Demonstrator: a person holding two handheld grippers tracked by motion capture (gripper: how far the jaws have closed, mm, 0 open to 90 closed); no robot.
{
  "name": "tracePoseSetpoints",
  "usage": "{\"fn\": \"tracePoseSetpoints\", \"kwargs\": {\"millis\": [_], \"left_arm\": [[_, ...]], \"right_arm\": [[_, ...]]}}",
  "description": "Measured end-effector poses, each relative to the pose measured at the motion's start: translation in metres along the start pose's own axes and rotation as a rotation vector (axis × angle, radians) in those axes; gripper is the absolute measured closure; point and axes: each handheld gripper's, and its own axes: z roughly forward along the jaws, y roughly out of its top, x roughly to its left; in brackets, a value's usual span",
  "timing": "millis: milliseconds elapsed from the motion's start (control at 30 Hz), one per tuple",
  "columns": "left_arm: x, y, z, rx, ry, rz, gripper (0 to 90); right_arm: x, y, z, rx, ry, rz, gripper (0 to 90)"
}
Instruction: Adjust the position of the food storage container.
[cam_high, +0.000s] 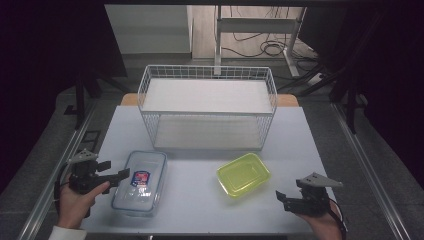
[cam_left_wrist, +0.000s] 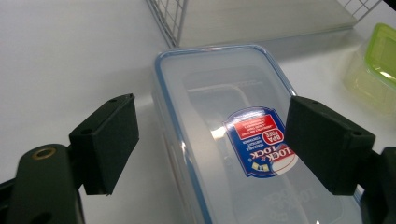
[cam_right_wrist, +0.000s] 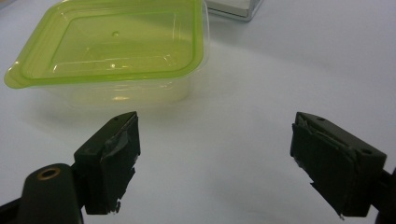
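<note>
Left gripper view has the left gripper (cam_left_wrist: 210, 149) spread wide, one jaw beside and one above the clear lock-lid container (cam_left_wrist: 233, 140), gripping nothing. The right gripper (cam_right_wrist: 215, 158) gapes too, near the green-lidded tub (cam_right_wrist: 112, 51). Both probably belong on the wire rack (cam_high: 207, 107), whose shelves are bare; nothing is lifted yet.

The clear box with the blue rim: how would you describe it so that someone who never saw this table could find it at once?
Start at the white wire basket at the back of the table. In front of its left end lies a long clear box with a lid, beside the left gripper. Unlike the shorter green-lidded box to its right, it has a blue rim and a red and blue sticker on the lid.
</note>
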Motion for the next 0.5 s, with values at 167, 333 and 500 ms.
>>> {"fn": "tracePoseSetpoints", "kwargs": {"millis": [167,333,500], "left_arm": [[0.009,0.002,-0.002,0.011,0.028,-0.002,17.6],[0.024,0.007,0.000,0.057,0.054,-0.012,19.8],[0.044,0.012,0.006,0.113,0.082,-0.048,31.7]], "right_arm": [[-0.001,0.001,0.000,0.000,-0.005,0.002,16.1],[0.000,0.001,0.000,0.000,-0.008,0.008,16.1],[0.001,0.001,0.001,0.011,-0.012,-0.005,16.1]]}}
